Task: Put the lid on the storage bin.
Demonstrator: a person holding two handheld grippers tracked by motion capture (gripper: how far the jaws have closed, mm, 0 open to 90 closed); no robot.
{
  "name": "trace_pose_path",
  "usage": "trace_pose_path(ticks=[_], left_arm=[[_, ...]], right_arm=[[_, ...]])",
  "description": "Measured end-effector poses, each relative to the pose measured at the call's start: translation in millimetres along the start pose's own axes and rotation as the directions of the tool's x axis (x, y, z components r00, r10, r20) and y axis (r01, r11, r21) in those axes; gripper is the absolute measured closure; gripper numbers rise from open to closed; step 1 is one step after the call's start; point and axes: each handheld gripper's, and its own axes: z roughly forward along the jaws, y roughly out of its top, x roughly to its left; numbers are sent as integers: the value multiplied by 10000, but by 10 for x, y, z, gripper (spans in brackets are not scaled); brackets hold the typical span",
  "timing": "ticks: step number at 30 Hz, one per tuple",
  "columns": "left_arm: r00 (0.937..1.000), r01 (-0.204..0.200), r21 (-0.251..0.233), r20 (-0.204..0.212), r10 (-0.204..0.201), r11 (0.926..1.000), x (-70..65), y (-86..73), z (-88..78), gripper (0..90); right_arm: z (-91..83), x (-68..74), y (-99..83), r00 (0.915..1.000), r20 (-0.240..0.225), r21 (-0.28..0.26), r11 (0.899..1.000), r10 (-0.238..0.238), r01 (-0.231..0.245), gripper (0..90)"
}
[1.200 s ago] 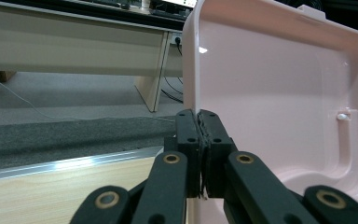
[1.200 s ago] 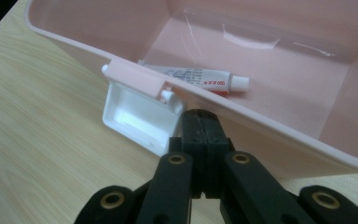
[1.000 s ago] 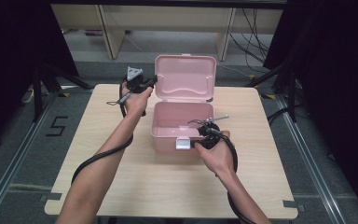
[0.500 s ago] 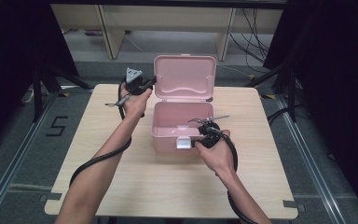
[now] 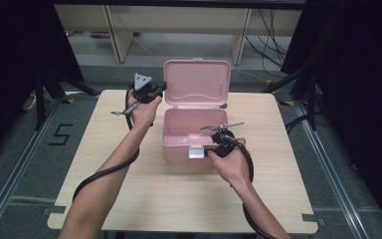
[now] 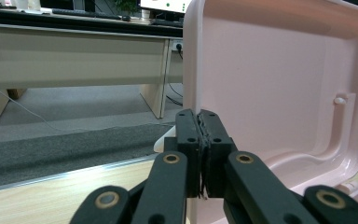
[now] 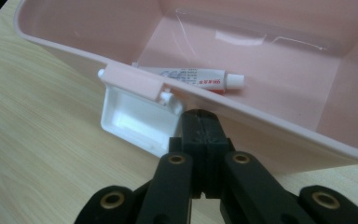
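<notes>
An open pink plastic box (image 5: 179, 149) stands mid-table with its lid (image 5: 196, 82) raised upright. My left gripper (image 5: 160, 89) is at the lid's left edge; in the left gripper view the jaws (image 6: 199, 121) are pinched together on the rim of the lid (image 6: 279, 79). Against the box's front wall, just right of the white latch (image 5: 195, 152), my right gripper (image 5: 208, 150) is shut with nothing in it. In the right gripper view its tips (image 7: 200, 116) touch the wall under the rim, beside the latch (image 7: 135, 116). A small white tube (image 7: 191, 77) lies inside the box.
The box sits on a light wooden table (image 5: 129, 199) with bare wood around it. Beyond the table's far edge are a grey floor, desk legs (image 5: 114, 30) and cables. Black cables trail from both grippers along the person's forearms.
</notes>
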Motion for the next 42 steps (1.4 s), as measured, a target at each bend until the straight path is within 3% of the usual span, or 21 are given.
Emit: trace_pose_path(ticks=[2,3,16,18,19,42], left_arm=[[10000,-48,-11,-15,48,10000,-9,0,-15,879],[10000,-66,-29,-21,66,10000,-12,-1,-21,879],[9988,-467,-237,-147,464,9986,-51,-32,-96,879],[9987,-477,-275,-202,471,9985,-59,-40,-112,879],[9983,-544,-303,-212,537,9981,-61,-44,-121,879],[9925,-1197,-599,-327,1179,9910,-162,-117,-284,879]], right_arm=[[10,-18,2,9998,10,-69,9997,-217,217,900],[10,-8,0,10000,5,0,10000,43,-43,900],[10,-2,16,10000,34,-82,9999,60,-60,900],[17,-18,10,9997,253,-26,10000,-55,56,900],[5,-7,12,10000,62,-24,10000,50,-49,900],[-2,-4,16,9998,113,-20,9999,143,-143,900]])
